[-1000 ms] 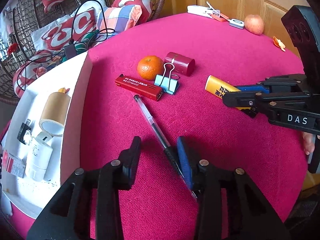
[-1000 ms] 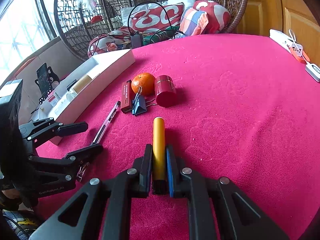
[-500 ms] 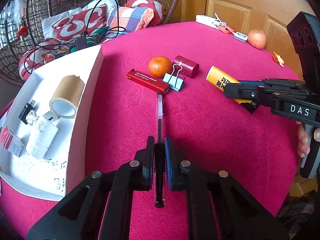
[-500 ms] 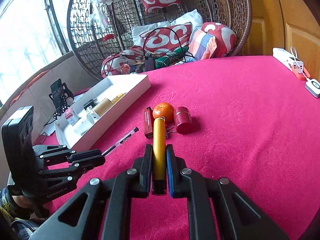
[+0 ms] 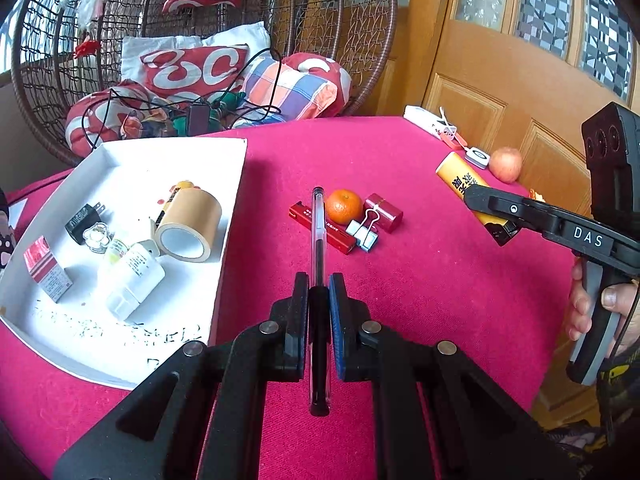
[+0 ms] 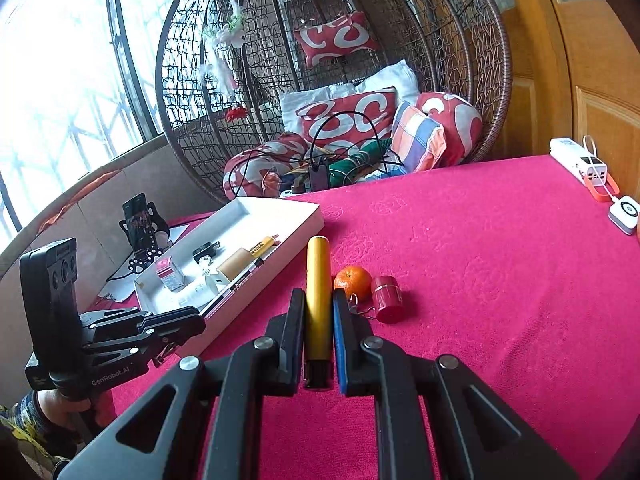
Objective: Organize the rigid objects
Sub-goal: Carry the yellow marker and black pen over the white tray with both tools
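My left gripper point(image 5: 319, 280) is shut on a clear black-ink pen point(image 5: 319, 224), lifted above the red tablecloth and pointing forward. My right gripper point(image 6: 319, 296) is shut on a yellow tube point(image 6: 318, 280), also held in the air; in the left wrist view that tube point(image 5: 460, 176) shows at the right. A white tray point(image 5: 232, 216) lies to the left with a tape roll point(image 5: 188, 220), a white bottle point(image 5: 134, 276), a plug and a small red box. On the cloth sit a red lighter point(image 5: 304, 216), an orange point(image 5: 344, 206), a binder clip point(image 5: 364, 232) and a maroon cylinder point(image 5: 384, 212).
A wicker hanging chair point(image 6: 340, 60) with cushions and cables stands behind the table. A white power bank point(image 6: 576, 160), a small white device point(image 6: 626, 210) and an apple point(image 5: 506, 164) lie at the far right by the wooden door. A hand point(image 5: 612, 300) holds the right gripper.
My left gripper closed on the pen and lifted it off the cloth. Both grippers rose, the right one still carrying the yellow tube, and the tray came more into view.
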Tool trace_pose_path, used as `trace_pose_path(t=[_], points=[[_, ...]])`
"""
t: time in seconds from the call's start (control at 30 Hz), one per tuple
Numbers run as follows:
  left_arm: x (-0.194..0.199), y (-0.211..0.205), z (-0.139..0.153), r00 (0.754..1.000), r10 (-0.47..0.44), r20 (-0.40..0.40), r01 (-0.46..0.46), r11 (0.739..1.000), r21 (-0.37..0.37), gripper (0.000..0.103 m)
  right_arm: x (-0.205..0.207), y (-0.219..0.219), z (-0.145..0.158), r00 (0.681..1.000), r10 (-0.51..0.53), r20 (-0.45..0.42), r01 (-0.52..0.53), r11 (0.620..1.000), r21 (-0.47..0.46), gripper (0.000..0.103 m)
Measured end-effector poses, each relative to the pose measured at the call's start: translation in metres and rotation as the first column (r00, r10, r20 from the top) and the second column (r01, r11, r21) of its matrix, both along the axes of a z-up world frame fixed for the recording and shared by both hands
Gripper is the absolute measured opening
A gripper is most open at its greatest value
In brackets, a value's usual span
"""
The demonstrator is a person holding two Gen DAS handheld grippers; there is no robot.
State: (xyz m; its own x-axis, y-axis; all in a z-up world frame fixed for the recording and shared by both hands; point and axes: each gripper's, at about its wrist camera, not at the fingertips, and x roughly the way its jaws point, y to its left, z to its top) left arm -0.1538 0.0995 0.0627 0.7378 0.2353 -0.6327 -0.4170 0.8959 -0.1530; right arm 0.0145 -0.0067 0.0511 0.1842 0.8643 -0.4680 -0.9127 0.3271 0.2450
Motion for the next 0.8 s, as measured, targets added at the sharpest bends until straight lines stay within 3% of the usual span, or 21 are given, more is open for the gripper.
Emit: trace_pose_path(t=[0.4, 0.8], points=[[-0.023, 0.017, 0.026, 0.994, 0.068, 0.087, -0.071, 0.997, 0.036, 0.009, -0.02, 0.023, 0.026, 0.996, 0.066, 0.056, -0.068, 0.997, 0.024, 0.011], [-0.049, 0.057, 0.04, 0.975, 0.176, 0.137, -0.186, 0.981, 0.062, 0.009, -0.044, 0.082, 0.046, 0.983, 0.169, 0.074, -0.172, 0.985, 0.026, 0.011]])
